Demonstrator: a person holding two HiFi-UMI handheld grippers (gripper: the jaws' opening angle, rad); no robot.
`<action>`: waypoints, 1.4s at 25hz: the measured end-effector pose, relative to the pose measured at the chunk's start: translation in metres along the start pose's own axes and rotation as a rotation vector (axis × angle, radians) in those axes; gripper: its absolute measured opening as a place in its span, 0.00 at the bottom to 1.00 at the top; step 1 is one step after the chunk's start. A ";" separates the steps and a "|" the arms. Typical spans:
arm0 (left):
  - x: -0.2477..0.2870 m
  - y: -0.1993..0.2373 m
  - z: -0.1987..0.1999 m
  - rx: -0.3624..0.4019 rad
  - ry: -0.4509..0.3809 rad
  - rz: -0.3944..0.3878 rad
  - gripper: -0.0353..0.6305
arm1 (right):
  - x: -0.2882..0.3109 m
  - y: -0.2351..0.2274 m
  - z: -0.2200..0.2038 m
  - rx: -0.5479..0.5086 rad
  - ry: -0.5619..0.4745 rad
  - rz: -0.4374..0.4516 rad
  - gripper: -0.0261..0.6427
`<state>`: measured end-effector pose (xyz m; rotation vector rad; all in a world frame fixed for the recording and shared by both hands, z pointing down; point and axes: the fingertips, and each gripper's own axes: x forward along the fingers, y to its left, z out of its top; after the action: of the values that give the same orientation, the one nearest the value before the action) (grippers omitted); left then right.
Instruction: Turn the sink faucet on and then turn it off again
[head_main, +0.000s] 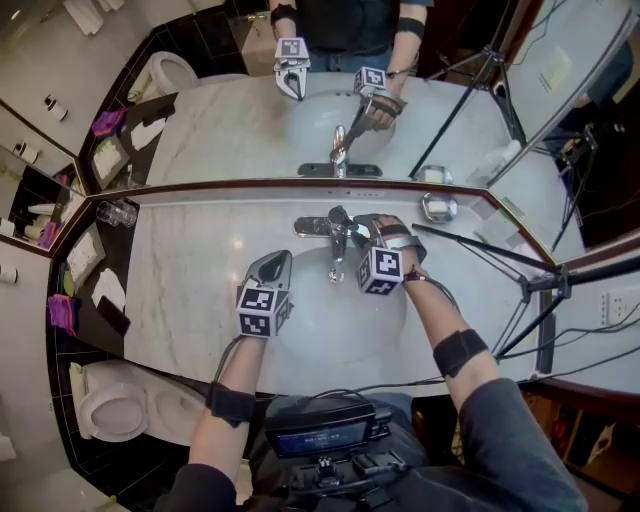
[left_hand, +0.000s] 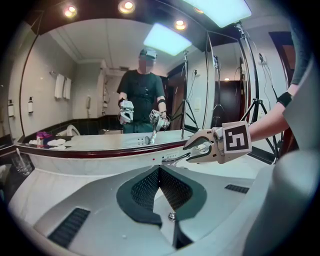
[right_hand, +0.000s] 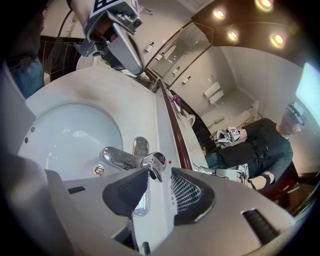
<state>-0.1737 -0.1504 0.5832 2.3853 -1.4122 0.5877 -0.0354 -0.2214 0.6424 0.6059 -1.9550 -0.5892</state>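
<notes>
While the left gripper (head_main: 275, 262) hovers pressed together and empty over the sink (head_main: 320, 325), left of the faucet (head_main: 337, 243), the right gripper (right_hand: 159, 175) stands spread at the faucet's right, the chrome lever's end in its gap, pads not pressing. The faucet sits behind the basin on the table (head_main: 190, 275), before the mirror (head_main: 240, 130).

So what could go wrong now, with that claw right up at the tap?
The right gripper is open with the shiny tap just ahead of its jaws, not gripped. If it closes off-centre, it might slip off the chrome. A tripod leg crosses the counter close beside that hand, so a wide swing could perhaps knock it.
</notes>
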 end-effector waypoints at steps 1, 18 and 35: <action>0.000 0.003 -0.002 -0.001 0.002 0.004 0.05 | 0.003 0.000 0.002 -0.026 0.000 0.006 0.29; 0.009 0.008 -0.023 -0.027 0.050 0.002 0.05 | 0.028 0.024 -0.006 -0.229 0.046 0.018 0.26; 0.021 0.005 -0.025 -0.024 0.058 -0.018 0.05 | 0.026 0.041 -0.018 -0.207 0.072 -0.015 0.26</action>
<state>-0.1736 -0.1568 0.6154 2.3405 -1.3652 0.6260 -0.0367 -0.2098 0.6927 0.5056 -1.7962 -0.7581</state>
